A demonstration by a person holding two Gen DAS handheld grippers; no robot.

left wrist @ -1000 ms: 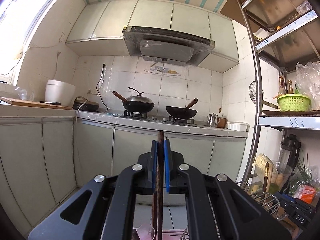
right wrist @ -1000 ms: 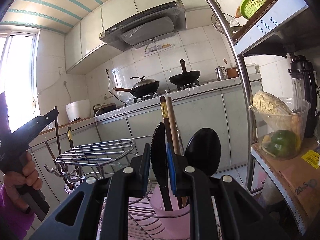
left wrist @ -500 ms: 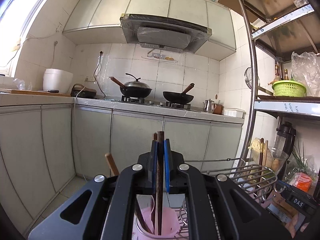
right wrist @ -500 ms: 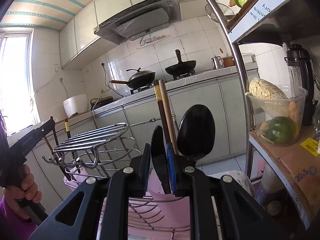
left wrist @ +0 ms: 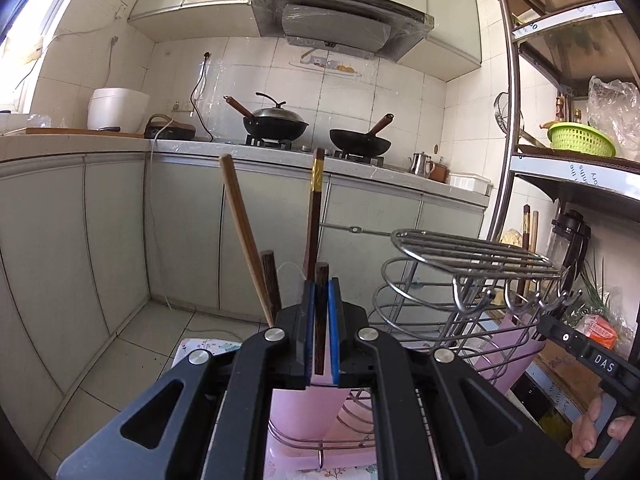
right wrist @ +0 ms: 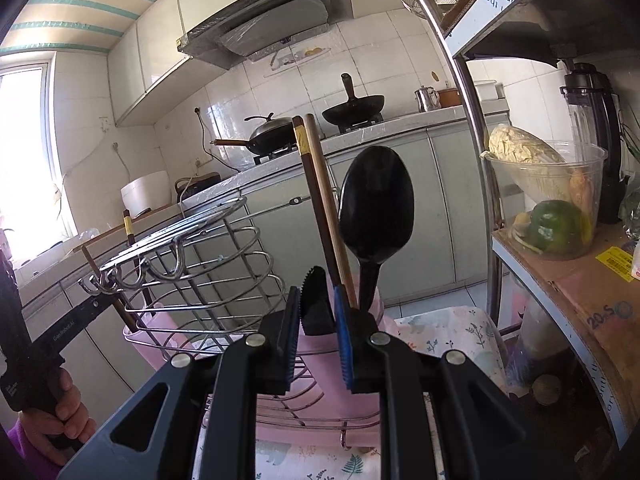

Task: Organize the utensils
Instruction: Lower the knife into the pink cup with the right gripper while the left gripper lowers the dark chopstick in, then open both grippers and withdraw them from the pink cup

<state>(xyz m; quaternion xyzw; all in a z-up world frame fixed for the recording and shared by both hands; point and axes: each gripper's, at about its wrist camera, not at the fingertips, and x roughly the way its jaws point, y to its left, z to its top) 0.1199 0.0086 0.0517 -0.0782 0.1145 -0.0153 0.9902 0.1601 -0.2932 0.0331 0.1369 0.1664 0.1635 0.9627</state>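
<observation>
My left gripper (left wrist: 320,320) is shut on a dark wooden chopstick (left wrist: 319,292) standing over a pink utensil cup (left wrist: 304,404). Other chopsticks (left wrist: 244,240) stand in that cup. My right gripper (right wrist: 316,316) is open around a black serrated knife (right wrist: 316,304) whose blade tip sticks up from a second pink cup (right wrist: 336,364). That cup also holds a black spoon (right wrist: 376,204) and two chopsticks (right wrist: 316,200). Both cups hang on a wire rack (right wrist: 188,256).
A metal shelf post (right wrist: 468,120) and a box-topped shelf (right wrist: 580,280) with a tub of vegetables stand close on the right. Kitchen cabinets and a stove with two woks (left wrist: 276,124) lie behind. The rack sits on a floral cloth (right wrist: 452,328).
Both grippers have lowered toward the cups. The chopstick has sunk into the left cup. The right gripper's jaws have opened off the knife, which has dropped lower in its cup.
</observation>
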